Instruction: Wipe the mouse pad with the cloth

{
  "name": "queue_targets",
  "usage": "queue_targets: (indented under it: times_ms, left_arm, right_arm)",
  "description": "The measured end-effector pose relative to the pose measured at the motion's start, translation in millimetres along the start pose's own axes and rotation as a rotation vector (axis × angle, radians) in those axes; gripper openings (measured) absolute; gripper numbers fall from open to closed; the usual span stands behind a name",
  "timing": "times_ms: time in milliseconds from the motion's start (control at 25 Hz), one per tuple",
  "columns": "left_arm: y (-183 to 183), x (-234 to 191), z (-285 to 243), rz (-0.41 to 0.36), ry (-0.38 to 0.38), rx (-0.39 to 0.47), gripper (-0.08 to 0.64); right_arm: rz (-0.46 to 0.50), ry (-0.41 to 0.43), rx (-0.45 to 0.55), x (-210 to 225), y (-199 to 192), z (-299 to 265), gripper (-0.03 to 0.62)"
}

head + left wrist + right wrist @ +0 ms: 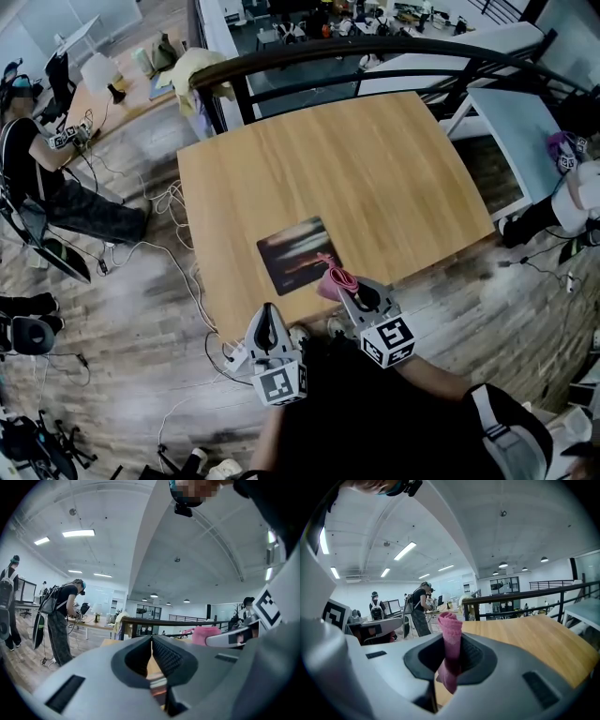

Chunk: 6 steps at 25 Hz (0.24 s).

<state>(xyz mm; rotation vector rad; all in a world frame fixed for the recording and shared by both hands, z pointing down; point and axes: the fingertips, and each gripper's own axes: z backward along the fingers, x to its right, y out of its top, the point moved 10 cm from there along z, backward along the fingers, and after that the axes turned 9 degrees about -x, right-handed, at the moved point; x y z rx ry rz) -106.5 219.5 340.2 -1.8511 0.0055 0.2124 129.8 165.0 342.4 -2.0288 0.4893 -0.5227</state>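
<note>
While right gripper (451, 644) pinches cloth (334, 279), beside mouse pad (292, 251), left gripper (152, 642) closed

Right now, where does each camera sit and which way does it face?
Head view: on the head, steeply down onto table, mouse pad, left gripper, right gripper.
Left gripper view: on that gripper, along its shut, empty jaws, across the room.
Right gripper view: on that gripper, along jaws shut on the cloth.
Shared: cloth in all three.

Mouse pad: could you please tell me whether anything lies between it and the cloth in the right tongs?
Nothing visible does. The pink cloth, clamped in the right tongs, is at the near right corner of the mouse pad, whose surface is bare.
</note>
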Motion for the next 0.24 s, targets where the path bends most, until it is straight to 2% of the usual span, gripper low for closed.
queue_targets:
  times_ms: [240]
  left_arm:
    - [1.6,-2.0,-3.8,-0.002,-0.018,0.011,0.026]
  right_arm:
    - [0.001,-0.006,0.001,-2.0,1.5,0.4,0.067]
